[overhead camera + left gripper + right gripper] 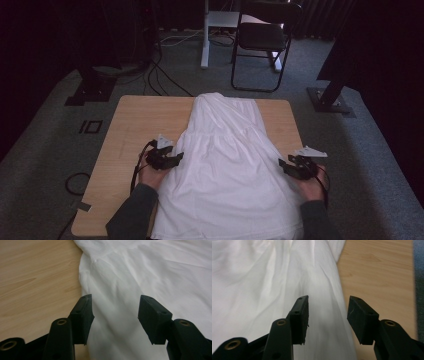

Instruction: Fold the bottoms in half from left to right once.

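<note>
A white dress (225, 165) lies flat along the middle of the wooden table (135, 120), its narrow top toward the far edge and its wide skirt spilling over the near edge. My left gripper (172, 159) hovers at the dress's left side edge, jaws open, with white cloth (117, 315) below the gap and nothing pinched. My right gripper (286, 166) is at the dress's right side edge, also open, above the cloth's border (329, 315). Neither pair of pads presses on the fabric.
Bare table wood (37, 277) lies left of the dress, and a narrower strip (377, 272) lies right of it before the grey carpet (418, 290). A black chair (262, 40) and cables (160, 75) sit on the floor beyond the table.
</note>
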Demonstrator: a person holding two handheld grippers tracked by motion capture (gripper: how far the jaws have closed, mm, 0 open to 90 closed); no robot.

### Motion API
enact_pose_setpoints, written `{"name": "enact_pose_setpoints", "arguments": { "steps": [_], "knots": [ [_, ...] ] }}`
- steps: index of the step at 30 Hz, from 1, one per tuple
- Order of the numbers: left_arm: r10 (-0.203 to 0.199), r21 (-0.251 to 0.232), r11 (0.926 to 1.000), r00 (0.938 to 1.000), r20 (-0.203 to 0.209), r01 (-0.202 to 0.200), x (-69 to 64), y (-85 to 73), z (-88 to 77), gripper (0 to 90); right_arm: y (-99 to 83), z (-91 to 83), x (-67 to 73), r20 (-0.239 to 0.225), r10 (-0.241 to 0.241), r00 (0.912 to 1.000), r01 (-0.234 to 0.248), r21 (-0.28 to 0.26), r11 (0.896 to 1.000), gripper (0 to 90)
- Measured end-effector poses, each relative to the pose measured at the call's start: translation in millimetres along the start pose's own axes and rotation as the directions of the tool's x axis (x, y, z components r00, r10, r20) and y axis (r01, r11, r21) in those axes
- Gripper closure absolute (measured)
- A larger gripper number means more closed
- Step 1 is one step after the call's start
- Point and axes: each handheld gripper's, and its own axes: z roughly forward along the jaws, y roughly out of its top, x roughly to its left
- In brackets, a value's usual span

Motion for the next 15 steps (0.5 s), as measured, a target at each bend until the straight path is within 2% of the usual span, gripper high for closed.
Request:
{"name": "enact_pose_setpoints", "arguments": {
  "steps": [1, 2, 3, 5, 7, 8, 9, 10, 11, 12, 13, 15],
  "knots": [
    [0.002, 0.013, 0.9999, 1.0, -0.009, -0.002, 0.6, 4.8, 8.8, 45.5, 0.0, 0.0, 0.0, 0.0, 0.0, 1.0, 0.0, 0.0, 1.0, 50.7],
    [0.013, 0.027, 0.9996, 0.9997, -0.022, -0.013, 0.2, 8.8, 17.0, 45.1, 10.0, 20.2, 1.6, 0.0, 0.002, 1.0, -0.002, 0.018, 1.0, 50.4],
    [0.028, 0.044, 0.9987, 0.9991, -0.031, -0.027, -0.5, 12.1, 24.7, 45.1, 10.0, 20.2, 1.6, 0.0, 0.002, 1.0, -0.002, 0.018, 1.0, 50.4],
    [0.049, 0.073, 0.9963, 0.9973, -0.055, -0.045, -0.8, 15.7, 37.7, 45.2, 18.1, 36.0, 2.6, -0.01, 0.009, 0.9999, -0.009, 0.027, 1.0, 50.5],
    [0.035, 0.091, 0.9955, 0.9971, -0.068, -0.028, 1.8, 15.4, 47.6, 47.6, 24.5, 50.3, 3.4, -0.007, 0.005, 1.0, -0.005, 0.038, 0.999, 50.8],
    [0.017, 0.115, 0.9934, 0.9973, -0.071, -0.009, 5.9, 11.7, 54.7, 56.0, 26.9, 59.9, 3.7, -0.014, 0.009, 0.9999, -0.008, 0.057, 0.998, 52.4],
    [0.017, 0.115, 0.9934, 0.9973, -0.071, -0.009, 5.9, 11.7, 54.7, 62.0, 26.9, 59.9, 3.7, -0.014, 0.009, 0.9999, -0.008, 0.057, 0.998, 52.4],
    [0.017, 0.13, 0.9914, 0.9976, -0.067, -0.008, 7.6, 8.8, 57.3, 62.0, 27.1, 64.2, 4.2, -0.015, 0.009, 0.9998, -0.008, 0.067, 0.998, 53.7],
    [0.005, 0.109, 0.9941, 0.9993, -0.038, -0.001, 9.5, 6.1, 56.6, 68.3, 26.7, 67.7, 5.0, -0.018, 0.005, 0.9998, -0.003, 0.08, 0.997, 56.1],
    [0.009, 0.104, 0.9946, 0.9995, -0.03, -0.006, 9.7, 3.2, 53.7, 80.6, 24.1, 71.4, 7.9, -0.002, -0.009, 1.0, 0.009, 0.115, 0.993, 66.3],
    [0.009, 0.104, 0.9946, 0.9995, -0.03, -0.006, 9.7, 3.2, 53.7, 84.8, 24.1, 71.4, 7.9, -0.002, -0.009, 1.0, 0.009, 0.115, 0.993, 66.3],
    [0.031, 0.103, 0.9943, 0.9989, -0.035, -0.028, 7.8, 0.6, 51.1, 86.9, 19.8, 72.5, 10.7, -0.007, -0.024, 0.9997, 0.025, 0.137, 0.99, 75.9]
  ]
}}
